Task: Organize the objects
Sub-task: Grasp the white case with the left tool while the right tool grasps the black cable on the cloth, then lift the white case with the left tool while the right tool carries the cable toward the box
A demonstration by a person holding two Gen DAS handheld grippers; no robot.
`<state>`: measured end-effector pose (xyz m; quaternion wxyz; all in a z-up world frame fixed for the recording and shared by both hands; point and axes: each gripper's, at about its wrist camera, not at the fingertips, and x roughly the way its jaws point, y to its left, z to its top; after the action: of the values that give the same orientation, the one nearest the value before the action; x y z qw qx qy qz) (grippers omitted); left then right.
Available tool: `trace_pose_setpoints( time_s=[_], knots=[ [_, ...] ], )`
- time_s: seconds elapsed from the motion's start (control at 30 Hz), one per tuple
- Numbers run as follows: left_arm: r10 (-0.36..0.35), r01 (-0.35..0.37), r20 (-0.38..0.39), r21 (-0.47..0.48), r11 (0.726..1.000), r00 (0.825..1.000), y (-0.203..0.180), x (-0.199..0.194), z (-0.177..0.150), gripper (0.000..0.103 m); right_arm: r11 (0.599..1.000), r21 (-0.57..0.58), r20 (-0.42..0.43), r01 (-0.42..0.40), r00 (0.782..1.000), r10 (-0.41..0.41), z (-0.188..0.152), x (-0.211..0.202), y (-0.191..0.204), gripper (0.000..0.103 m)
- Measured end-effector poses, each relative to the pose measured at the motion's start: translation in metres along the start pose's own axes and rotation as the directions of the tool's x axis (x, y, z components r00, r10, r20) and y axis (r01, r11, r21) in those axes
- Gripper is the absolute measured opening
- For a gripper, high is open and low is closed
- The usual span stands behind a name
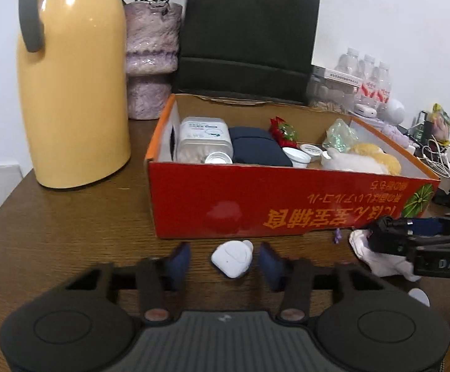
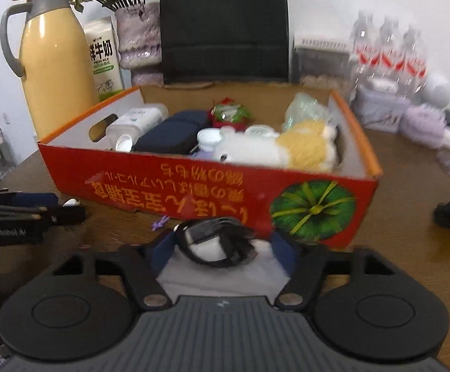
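A red cardboard box (image 1: pixel 287 198) stands on the brown table and holds several items, among them a plush toy (image 1: pixel 361 158), a dark pouch (image 1: pixel 256 145) and a white container (image 1: pixel 203 136). My left gripper (image 1: pixel 225 262) is open, its blue fingers either side of a small white earbud case (image 1: pixel 232 257) on the table in front of the box. My right gripper (image 2: pixel 222 248) is shut on a white cloth (image 2: pixel 222 272) with a coiled black cable (image 2: pixel 215 238) on it, close to the box (image 2: pixel 194 192). The right gripper also shows in the left wrist view (image 1: pixel 411 241).
A yellow thermos jug (image 1: pixel 69 86) stands at the left, a purple vase (image 1: pixel 152 59) and a black bag (image 1: pixel 246 37) behind the box. Water bottles (image 1: pixel 371 77) and cables (image 1: pixel 442 158) crowd the right. A milk carton (image 2: pixel 104 59) stands by the jug.
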<state>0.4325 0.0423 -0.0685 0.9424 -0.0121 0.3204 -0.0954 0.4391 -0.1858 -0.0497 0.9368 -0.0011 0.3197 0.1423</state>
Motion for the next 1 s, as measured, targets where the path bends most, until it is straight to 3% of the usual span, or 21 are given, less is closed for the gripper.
trace_pose_setpoints(
  time_s=[0.07,0.33,0.47,0.57,0.73,0.9,1.0],
  knots=[
    [0.006,-0.006,0.002,0.017,1.0,1.0,-0.002,0.0,-0.001,0.027,1.0,-0.027,0.008,0.003,1.0,-0.003,-0.001,-0.002,0.006,0.052],
    [0.052,-0.056,0.053,0.089,0.994,0.997,-0.015,-0.013,-0.007,0.027,0.999,-0.034,0.055,-0.01,0.998,0.012,-0.007,-0.018,0.015,0.05],
    [0.107,-0.113,0.1,0.05,0.992,0.989,-0.021,-0.043,-0.01,0.027,0.999,-0.028,0.112,0.034,0.993,-0.031,-0.009,-0.047,0.016,0.05],
    [0.053,-0.052,0.095,-0.013,0.999,0.994,-0.027,-0.084,-0.018,0.027,0.999,-0.03,0.146,0.043,0.988,-0.039,-0.02,-0.085,0.02,0.05],
    [0.006,-0.003,0.167,-0.017,1.0,0.986,-0.048,-0.171,-0.043,0.027,0.997,-0.062,0.194,-0.044,0.979,0.056,-0.044,-0.165,0.03,0.05],
    [-0.05,0.054,0.196,-0.012,0.998,0.979,-0.069,-0.245,-0.078,0.027,0.992,-0.109,0.168,-0.059,0.983,0.077,-0.08,-0.234,0.045,0.05],
    [-0.1,0.104,0.158,-0.015,0.994,0.982,-0.079,-0.269,-0.096,0.027,0.989,-0.129,0.155,-0.079,0.983,0.099,-0.103,-0.269,0.048,0.05]
  ],
)
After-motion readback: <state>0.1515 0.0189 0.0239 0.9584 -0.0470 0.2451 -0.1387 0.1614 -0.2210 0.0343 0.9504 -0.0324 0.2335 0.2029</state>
